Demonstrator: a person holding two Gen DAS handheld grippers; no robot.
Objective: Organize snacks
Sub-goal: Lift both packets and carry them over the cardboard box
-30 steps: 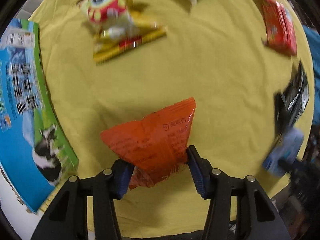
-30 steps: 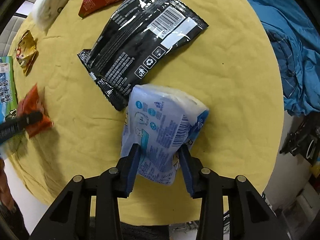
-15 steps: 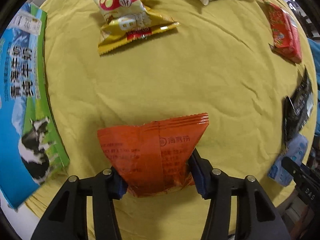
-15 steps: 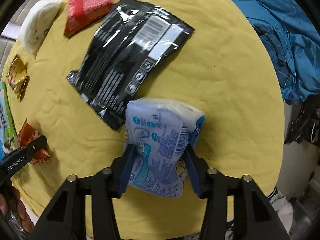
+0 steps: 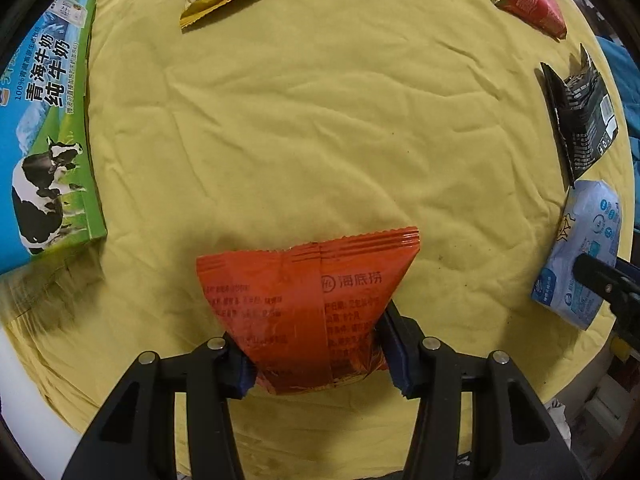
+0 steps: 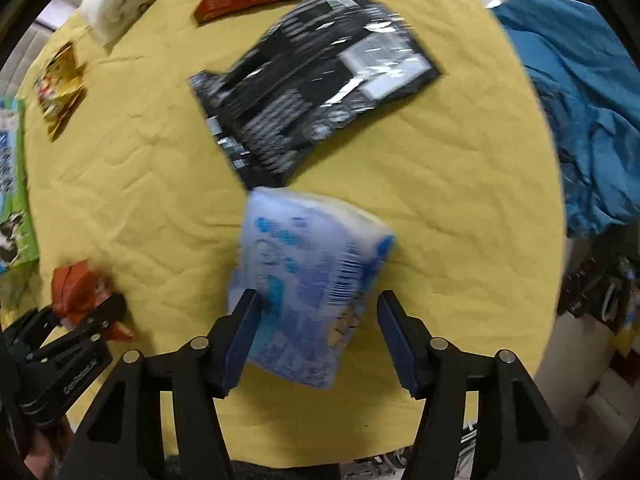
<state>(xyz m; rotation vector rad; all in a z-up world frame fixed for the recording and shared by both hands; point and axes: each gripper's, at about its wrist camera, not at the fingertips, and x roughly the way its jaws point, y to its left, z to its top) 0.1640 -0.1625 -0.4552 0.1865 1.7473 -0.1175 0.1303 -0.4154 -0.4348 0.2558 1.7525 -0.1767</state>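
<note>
Two soft, light packets: my left claw (image 5: 318, 354) pinches the crinkly orange sachet (image 5: 308, 304) low near the table's (image 5: 320, 140) edge, while my right claw (image 6: 316, 336) has just been opening off the squashy blue pack (image 6: 308, 296).

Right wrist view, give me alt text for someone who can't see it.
The right gripper, its jaws just opened, straddles a blue-and-white packet on a yellow tablecloth, its right finger clear of the packet. A black bag lies beyond; at left, the left gripper holds an orange packet.
</note>
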